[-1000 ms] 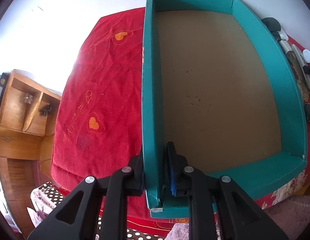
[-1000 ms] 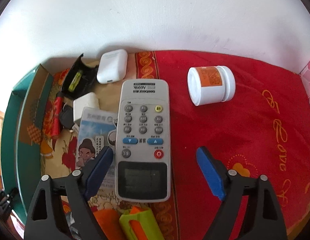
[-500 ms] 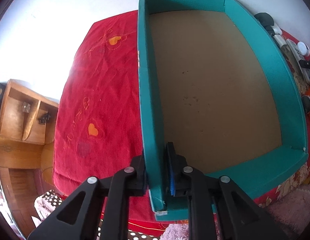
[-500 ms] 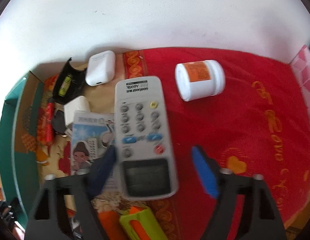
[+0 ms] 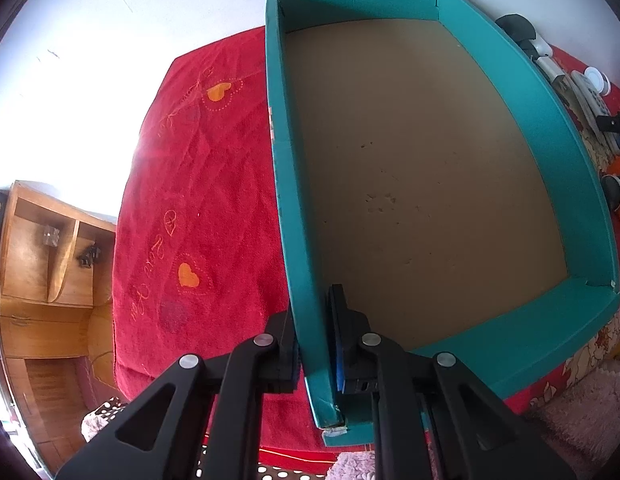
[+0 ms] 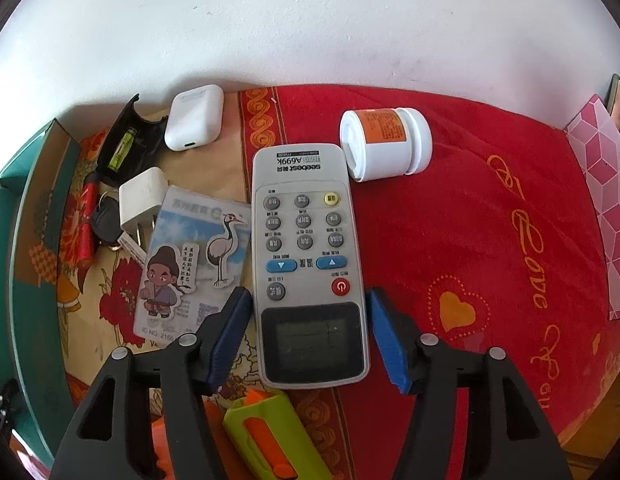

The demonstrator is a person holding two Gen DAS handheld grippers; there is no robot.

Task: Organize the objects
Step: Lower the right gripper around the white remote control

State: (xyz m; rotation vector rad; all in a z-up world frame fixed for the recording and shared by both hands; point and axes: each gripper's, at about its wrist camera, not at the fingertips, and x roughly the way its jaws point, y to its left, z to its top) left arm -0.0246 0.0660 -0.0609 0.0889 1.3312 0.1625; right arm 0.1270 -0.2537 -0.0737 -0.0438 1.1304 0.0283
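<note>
Jaws of left gripper (image 5: 315, 344) clamp teal box (image 5: 546, 112) wall; right gripper (image 6: 306, 336) straddles remote (image 6: 308, 256).

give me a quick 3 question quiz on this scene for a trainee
1. True or false: the teal box already has items inside.
2. What does the left gripper clamp?
   A. the box's side wall
   B. the earbud case
   C. the card
3. Fill in: the right gripper has its fingers on either side of the ____ end of the remote control.

Key:
1. False; only its bare brown floor shows.
2. A
3. Display; the jaws look close to its sides, and contact is unclear.
</note>
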